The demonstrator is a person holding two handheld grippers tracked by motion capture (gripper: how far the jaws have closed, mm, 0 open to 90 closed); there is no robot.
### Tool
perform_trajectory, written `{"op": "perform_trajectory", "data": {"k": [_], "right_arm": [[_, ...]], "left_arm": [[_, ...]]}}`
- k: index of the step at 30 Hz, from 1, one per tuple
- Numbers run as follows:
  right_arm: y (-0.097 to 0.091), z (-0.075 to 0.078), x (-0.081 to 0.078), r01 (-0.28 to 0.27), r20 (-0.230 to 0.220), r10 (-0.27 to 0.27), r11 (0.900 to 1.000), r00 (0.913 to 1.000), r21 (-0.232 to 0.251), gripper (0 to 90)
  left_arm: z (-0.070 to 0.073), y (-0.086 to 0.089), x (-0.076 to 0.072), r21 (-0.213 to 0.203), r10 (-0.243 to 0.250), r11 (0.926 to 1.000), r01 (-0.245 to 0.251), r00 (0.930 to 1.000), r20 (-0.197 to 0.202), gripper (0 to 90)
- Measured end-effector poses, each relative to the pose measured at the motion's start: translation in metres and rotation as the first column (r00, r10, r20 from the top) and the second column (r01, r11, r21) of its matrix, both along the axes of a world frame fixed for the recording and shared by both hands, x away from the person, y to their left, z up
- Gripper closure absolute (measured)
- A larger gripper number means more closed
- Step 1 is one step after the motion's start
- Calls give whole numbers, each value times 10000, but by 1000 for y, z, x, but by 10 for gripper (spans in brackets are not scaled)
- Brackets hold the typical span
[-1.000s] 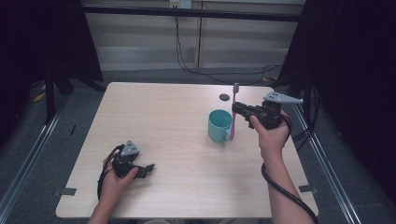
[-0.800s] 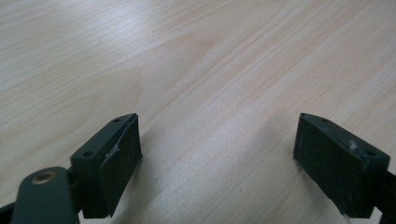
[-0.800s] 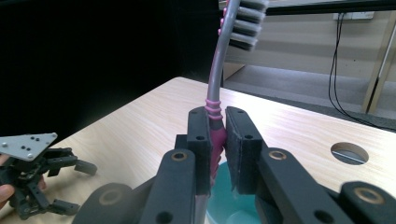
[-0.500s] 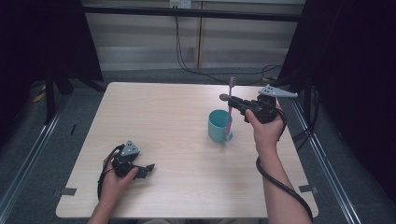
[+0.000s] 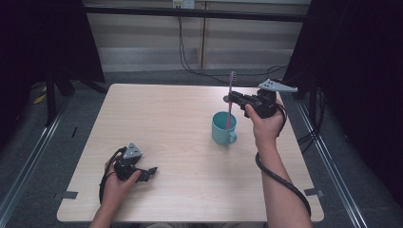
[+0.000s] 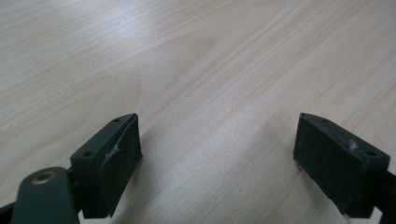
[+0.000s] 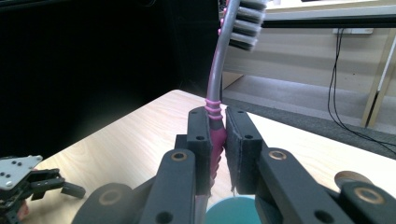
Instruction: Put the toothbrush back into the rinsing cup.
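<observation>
Toothbrush (image 7: pixel 217 112) sits clamped between the pads of my right claw (image 7: pixel 218 140), pinched on its pink handle just below the ribbed rings. It stands close to upright: the grey neck curves up from the claw and the bristle head is at the top, facing away to the right in the right gripper view. In the high view the toothbrush (image 5: pixel 230 102) has its lower end over the mouth of the teal cup (image 5: pixel 222 128); whether it touches the cup I cannot tell. The cup stands on the table (image 5: pixel 166 118), directly below the right claw (image 5: pixel 231 98). Well apart, toward the near left corner, my left claw (image 5: pixel 151 172) rests low on the table, its jaws spread wide with only bare wood between them.
</observation>
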State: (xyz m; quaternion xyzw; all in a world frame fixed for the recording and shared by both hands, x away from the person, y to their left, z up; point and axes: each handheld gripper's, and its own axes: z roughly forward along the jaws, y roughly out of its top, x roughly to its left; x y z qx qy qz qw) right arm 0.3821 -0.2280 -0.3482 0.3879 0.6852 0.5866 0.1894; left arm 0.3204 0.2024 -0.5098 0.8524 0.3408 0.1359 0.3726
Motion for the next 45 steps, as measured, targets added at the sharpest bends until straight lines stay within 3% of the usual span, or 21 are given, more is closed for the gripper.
{"op": "perform_trajectory", "data": {"k": [25,45], "right_arm": [[3,-11,26,463,21,-463,9989,9989,-47,810],[1,-25,32,767,-85,-769,9969,9970,-200,810]], "left_arm": [[0,0,0,17,-13,10000,12,10000,16,147],[0,0,0,29,-29,10000,29,10000,-3,147]]}}
